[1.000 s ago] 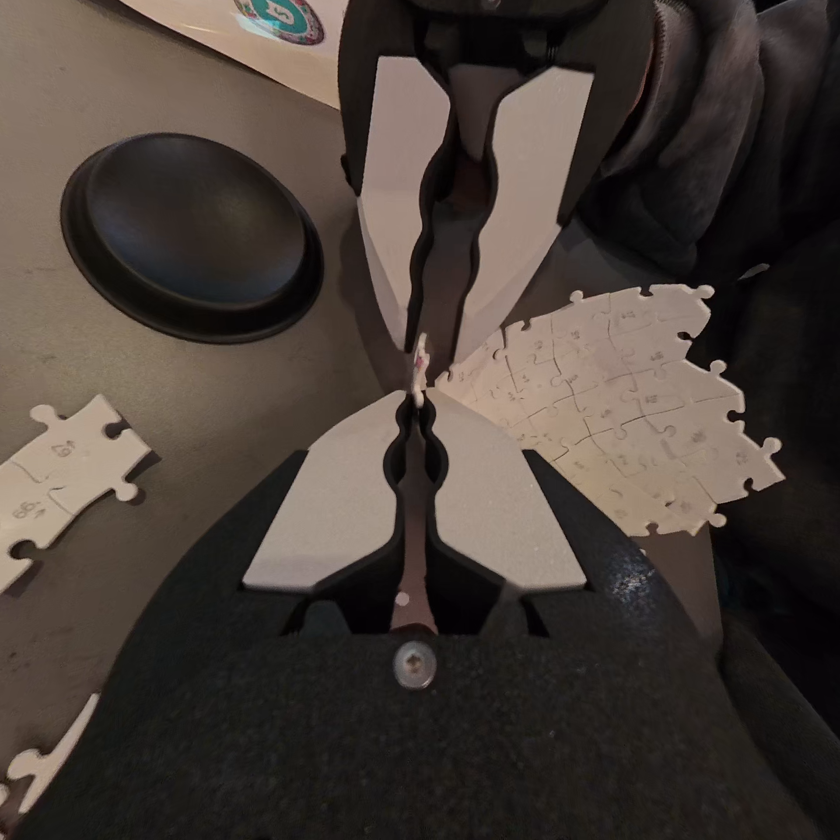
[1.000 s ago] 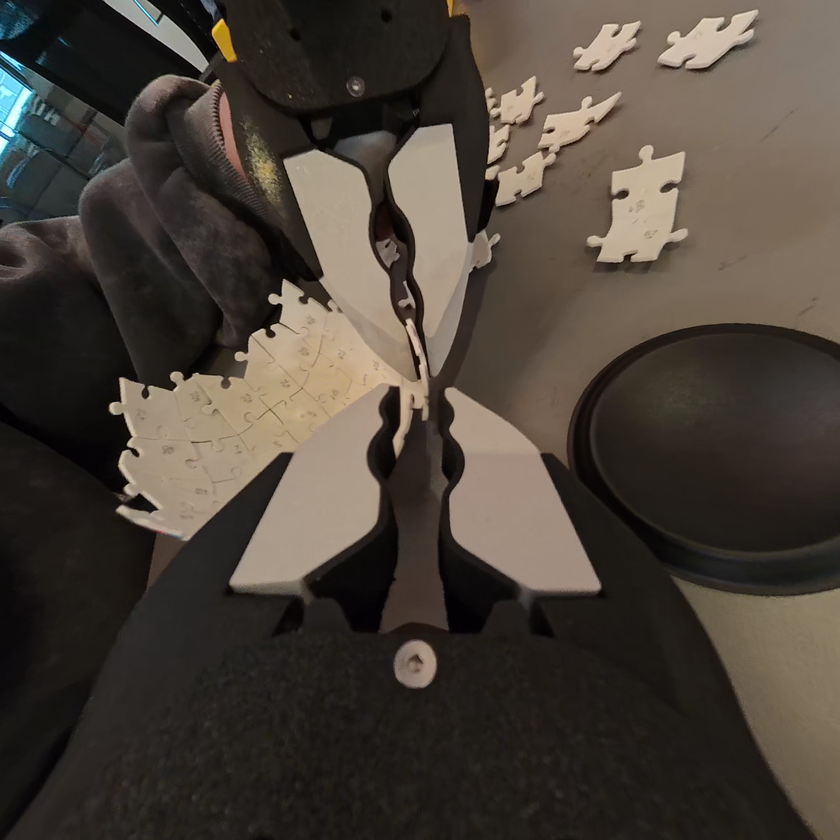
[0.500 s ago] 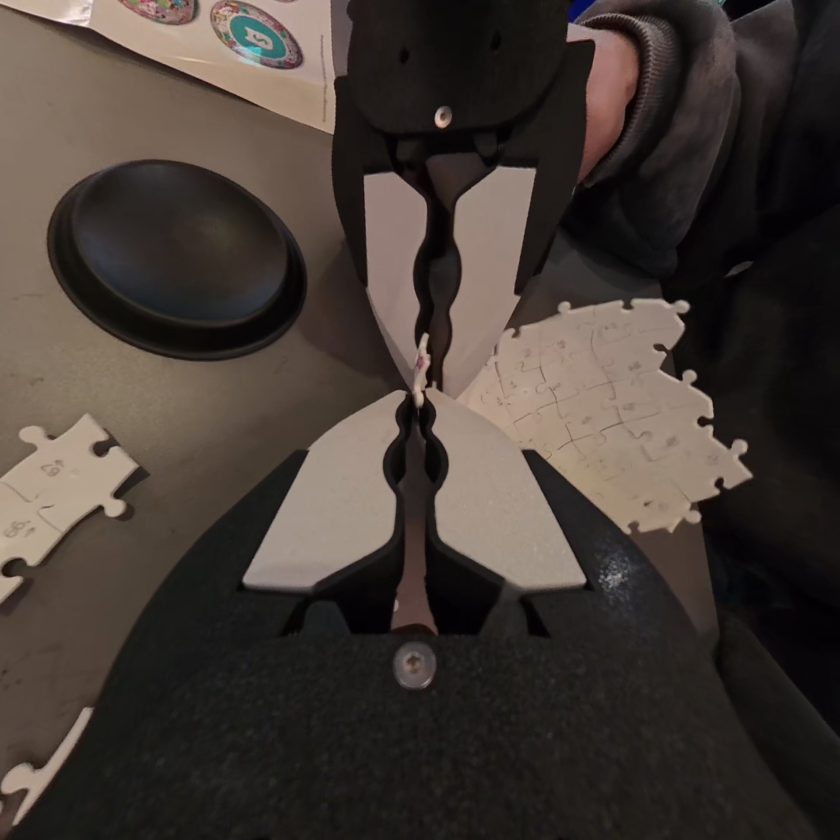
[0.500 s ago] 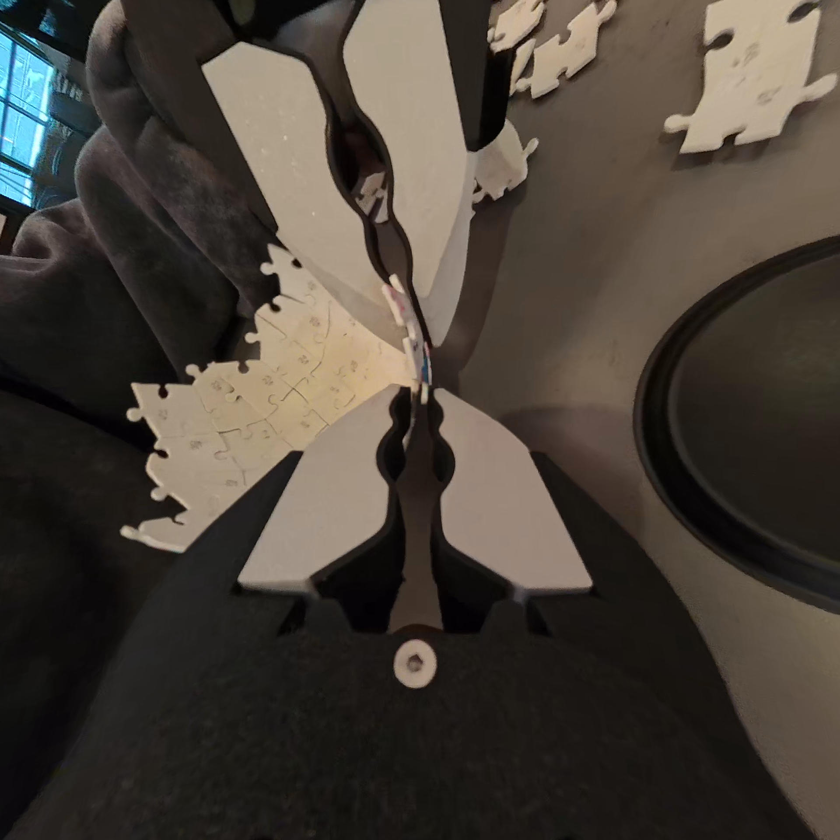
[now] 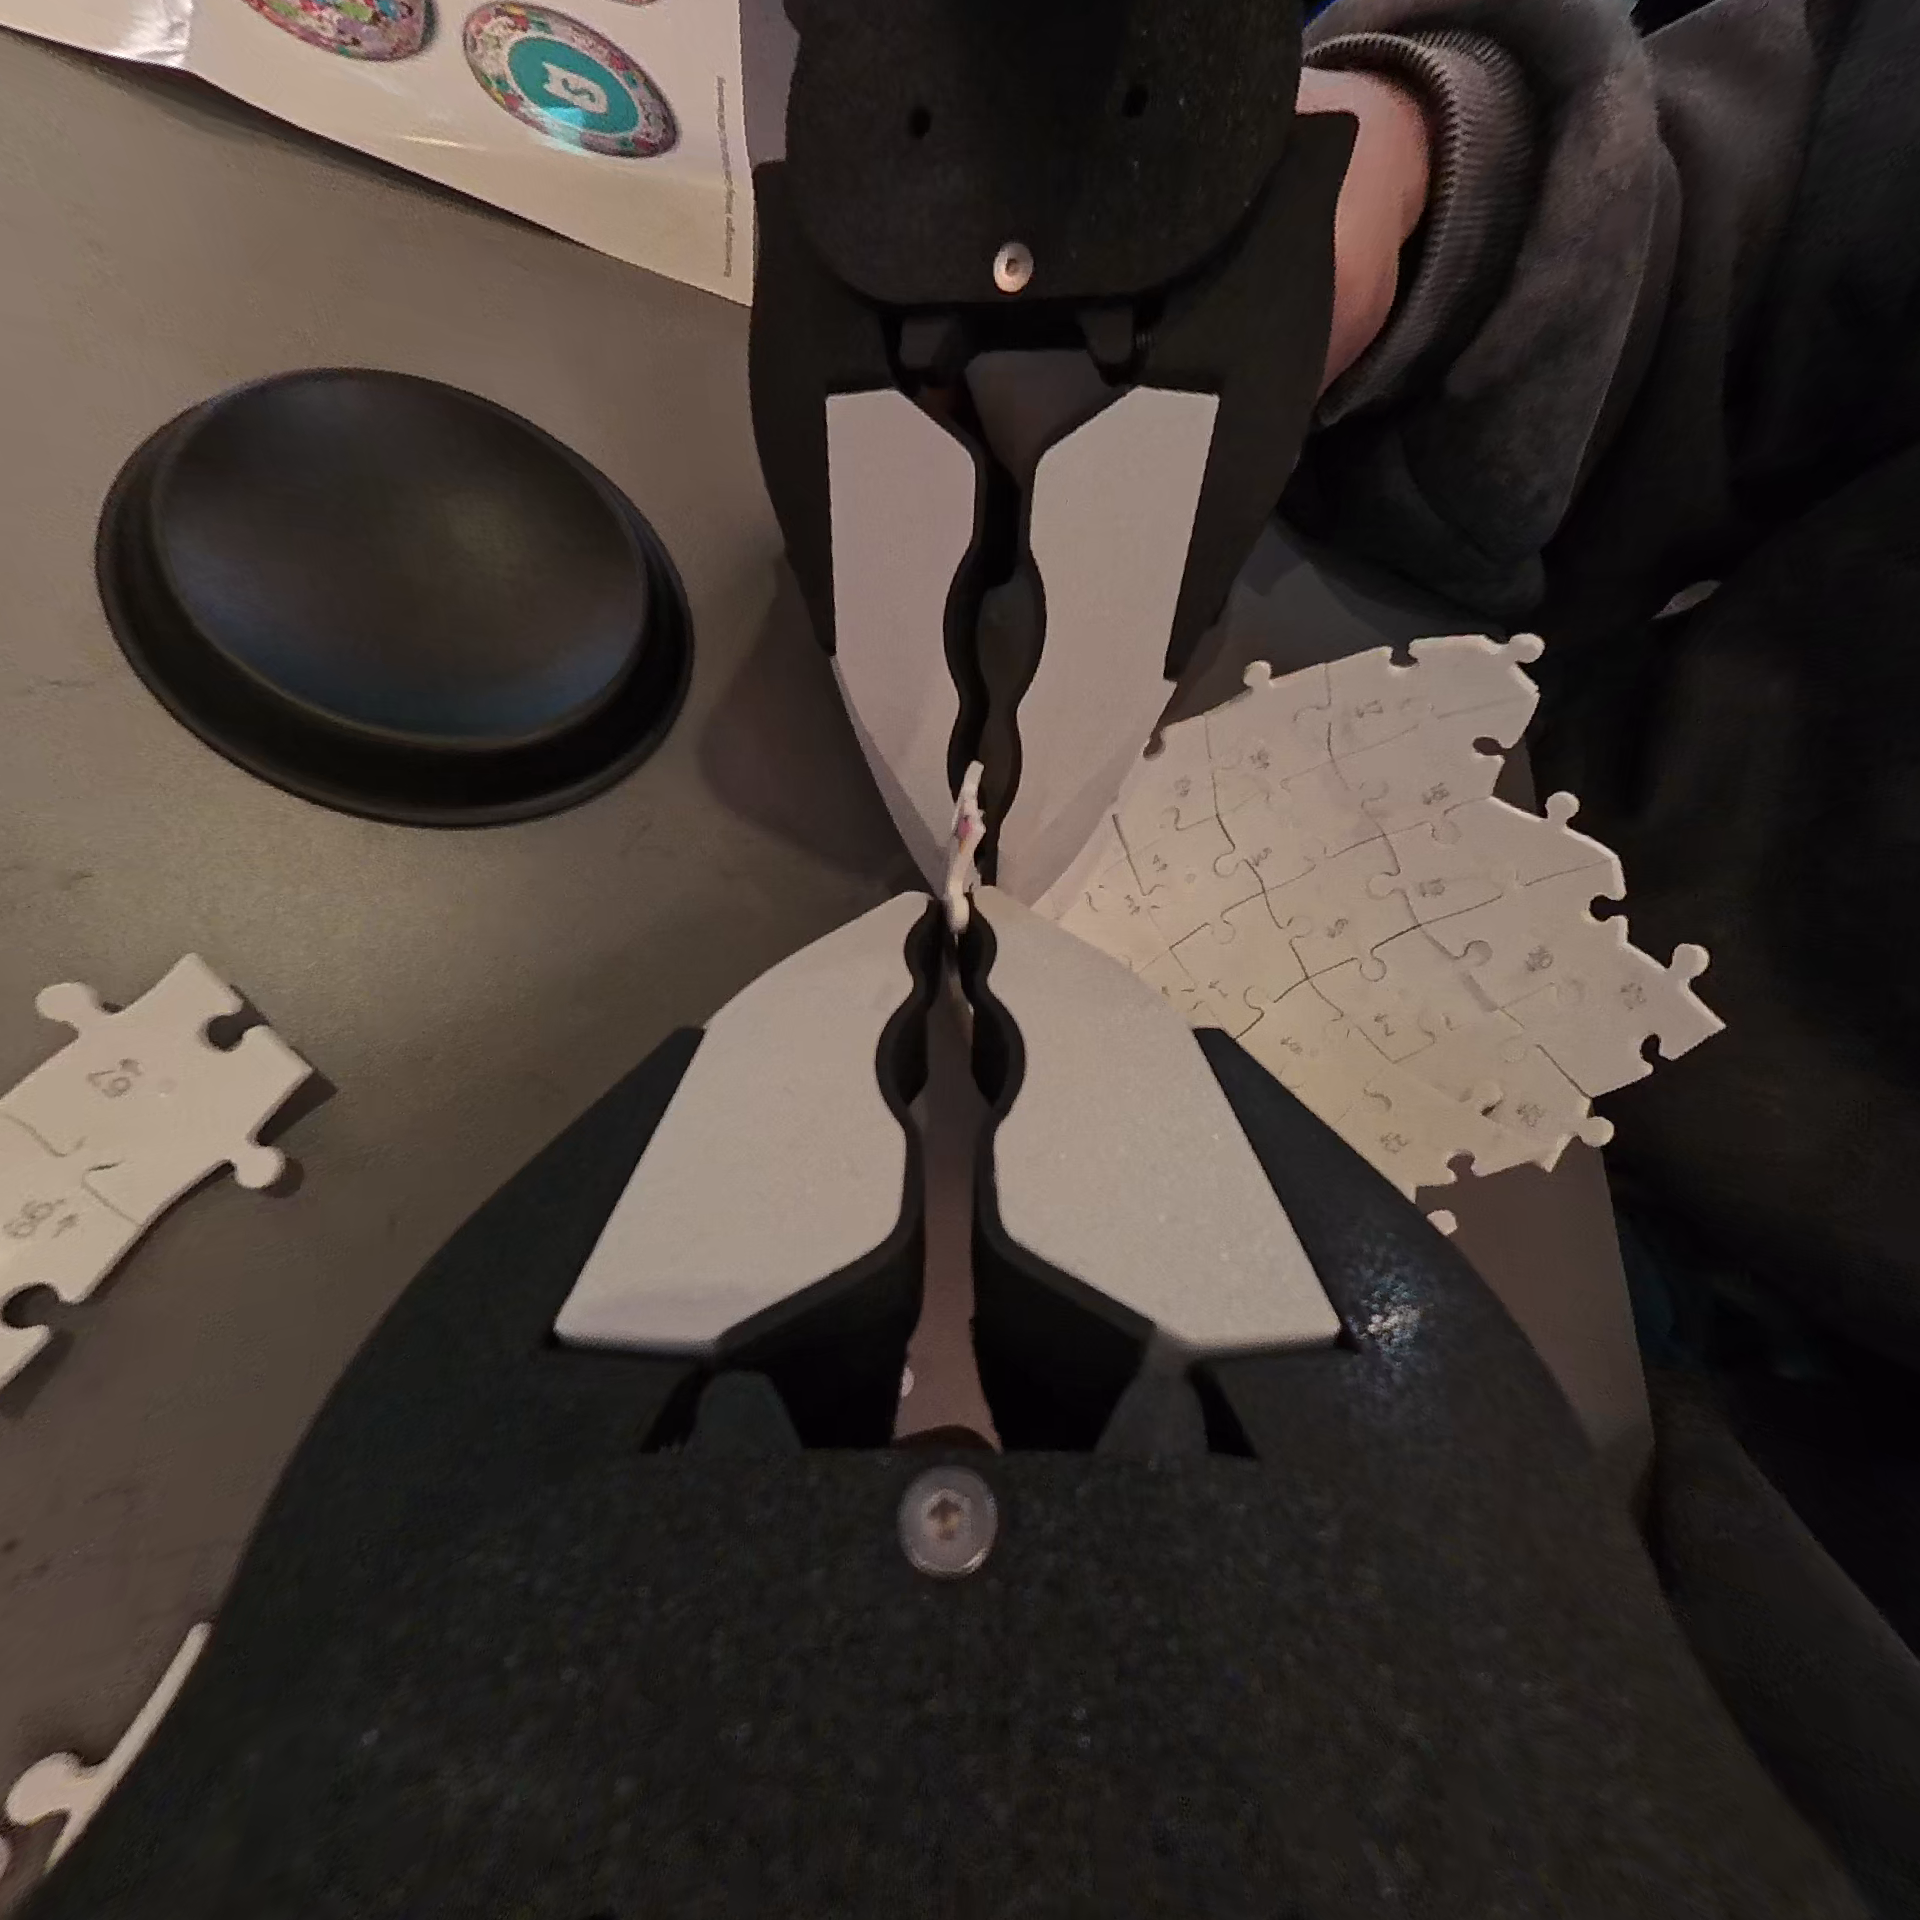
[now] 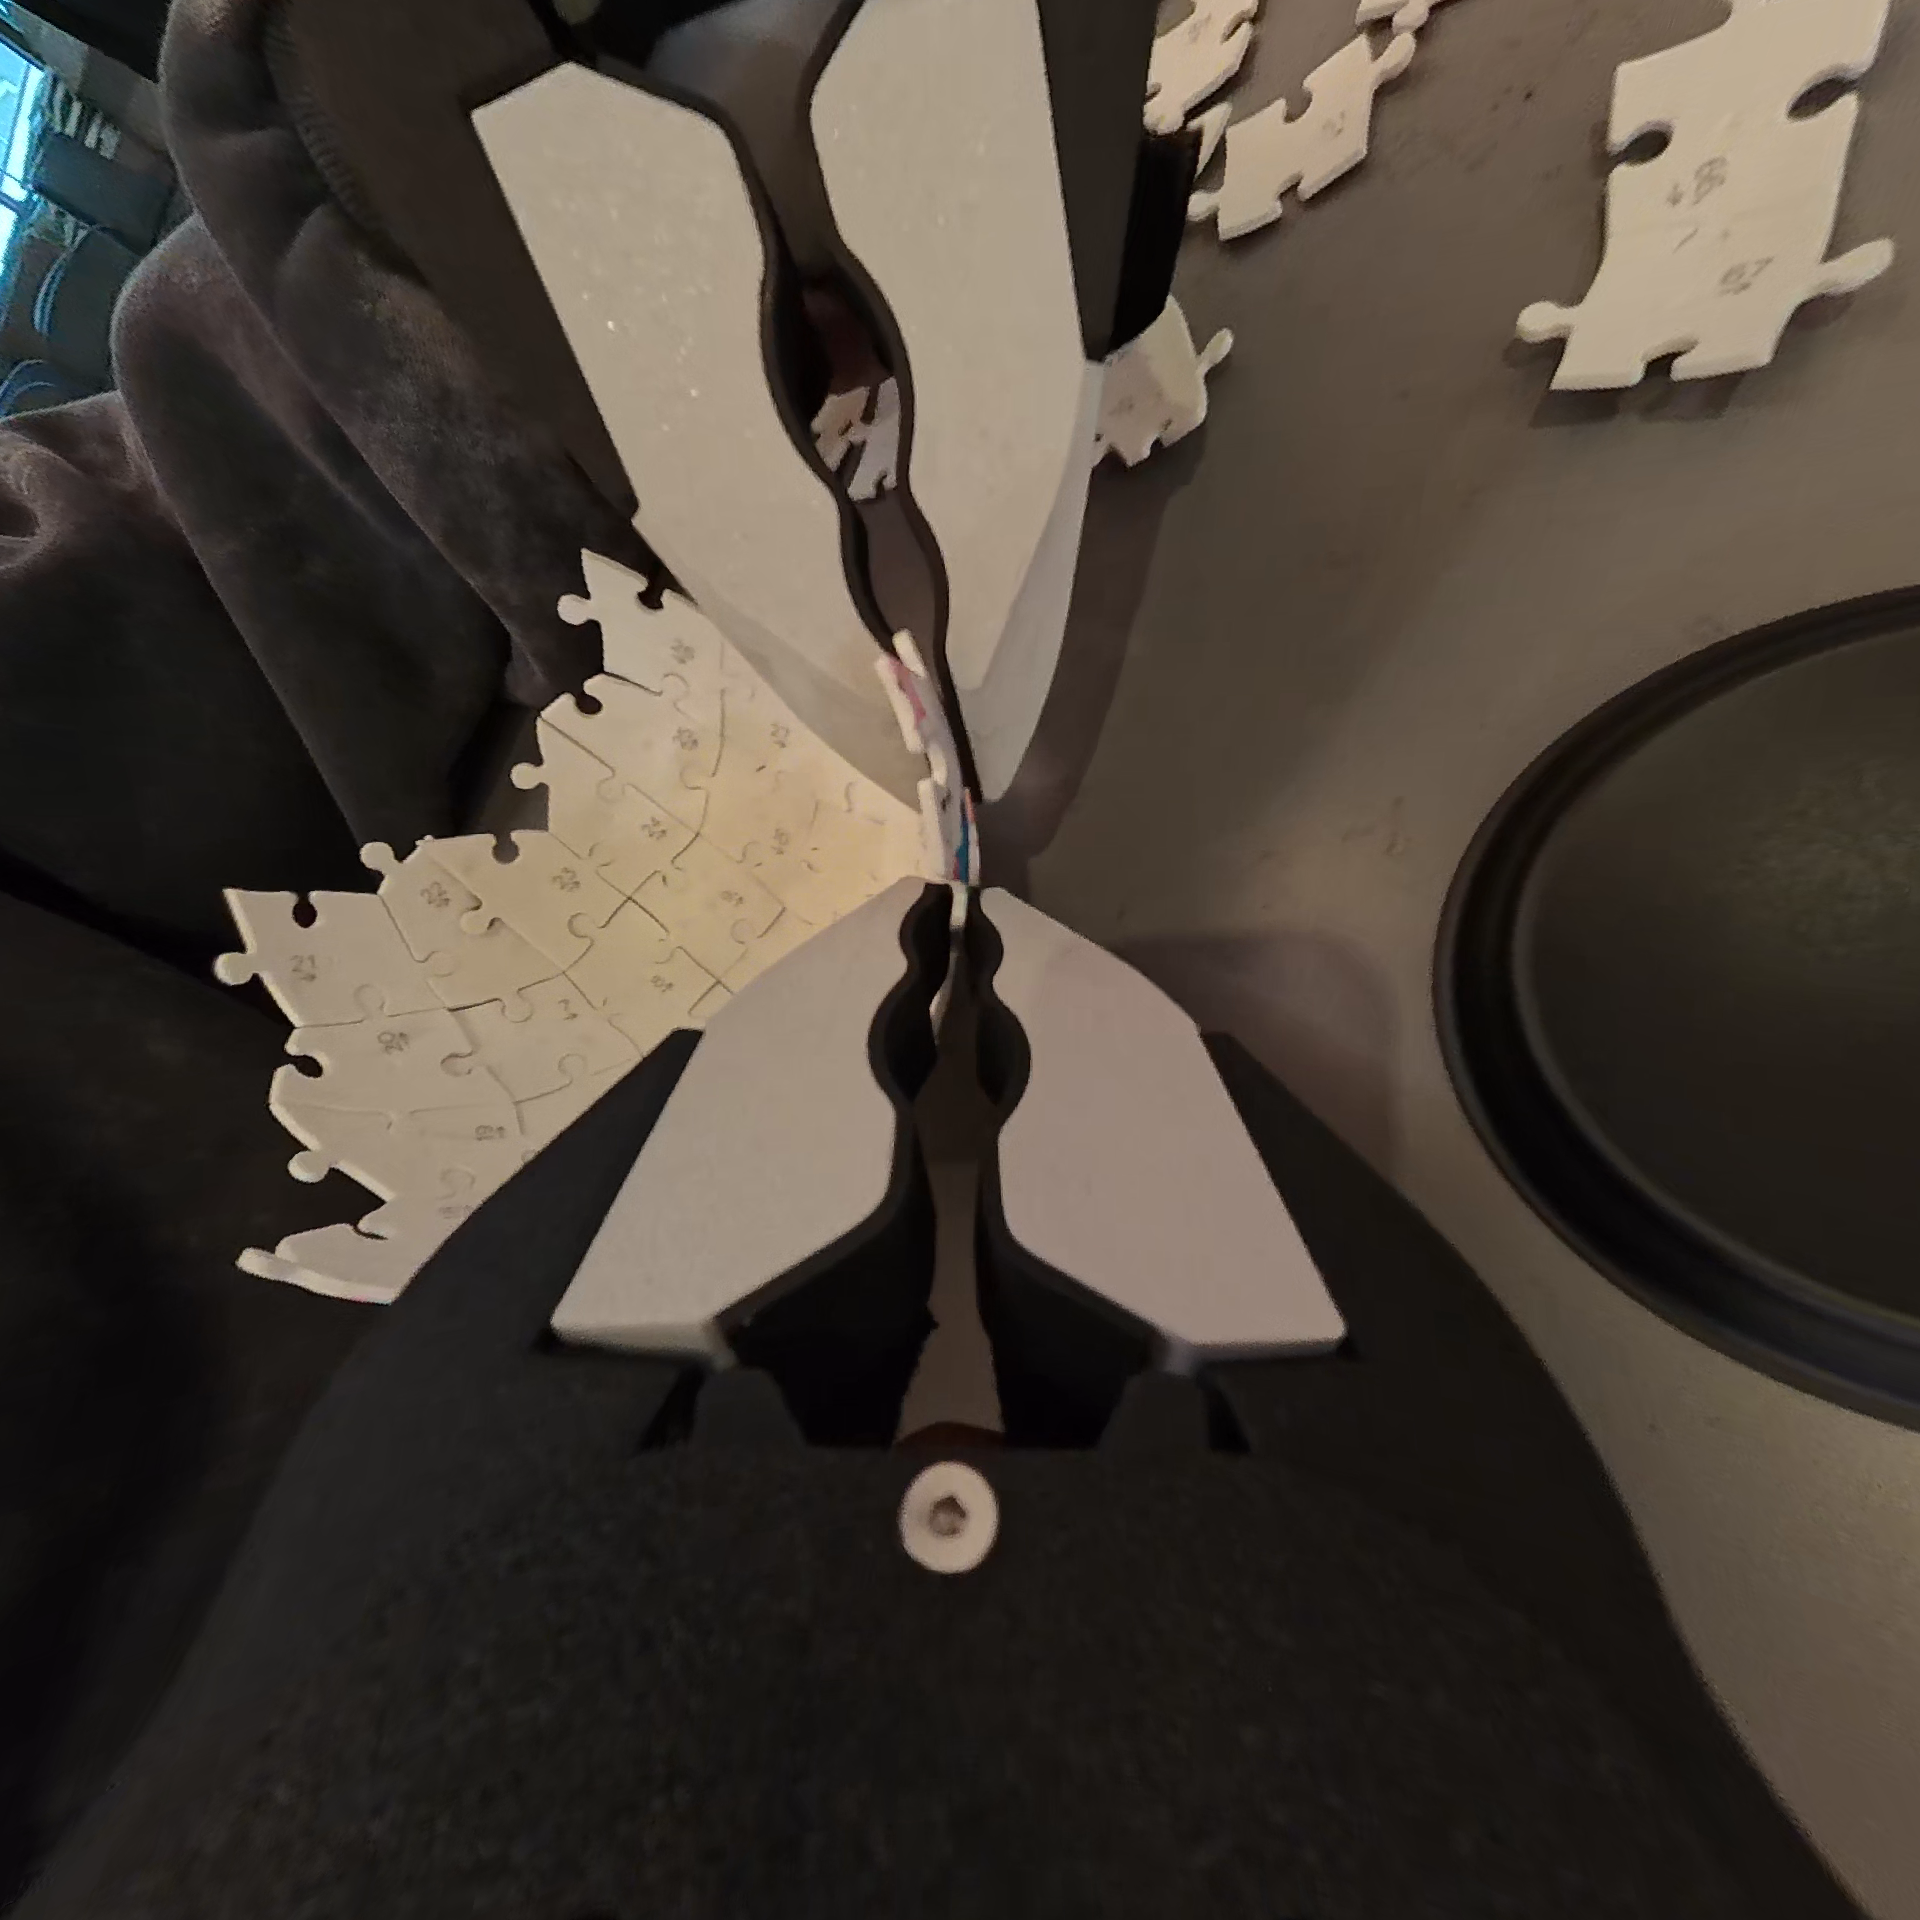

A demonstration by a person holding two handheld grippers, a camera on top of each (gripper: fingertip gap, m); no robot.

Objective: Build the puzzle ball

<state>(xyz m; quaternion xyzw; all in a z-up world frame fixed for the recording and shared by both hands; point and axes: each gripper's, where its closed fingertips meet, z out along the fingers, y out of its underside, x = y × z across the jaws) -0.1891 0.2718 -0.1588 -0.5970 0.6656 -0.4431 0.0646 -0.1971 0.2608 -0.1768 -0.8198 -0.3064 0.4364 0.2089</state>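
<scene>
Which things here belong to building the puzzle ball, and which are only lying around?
In use:
- curved puzzle shell, gripped edge-on by left gripper and right gripper
- loose puzzle pieces
- black round stand, probably

Lying about:
- printed sheet

The curved puzzle shell (image 5: 1382,935) runs hidden behind both tongs — its coloured face unseen — edge pieces (image 5: 94,1132) cropped.

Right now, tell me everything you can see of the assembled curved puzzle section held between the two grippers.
The assembled puzzle section is a curved, fan-shaped shell of interlocked off-white pieces, its numbered inner side facing the cameras, with colour print glimpsed at its near edge. Its outer rim is ragged with knobs and sockets. It hangs above the grey table, edge-on between both grippers: the left gripper and right gripper each pinch its rim from opposite sides.
</scene>
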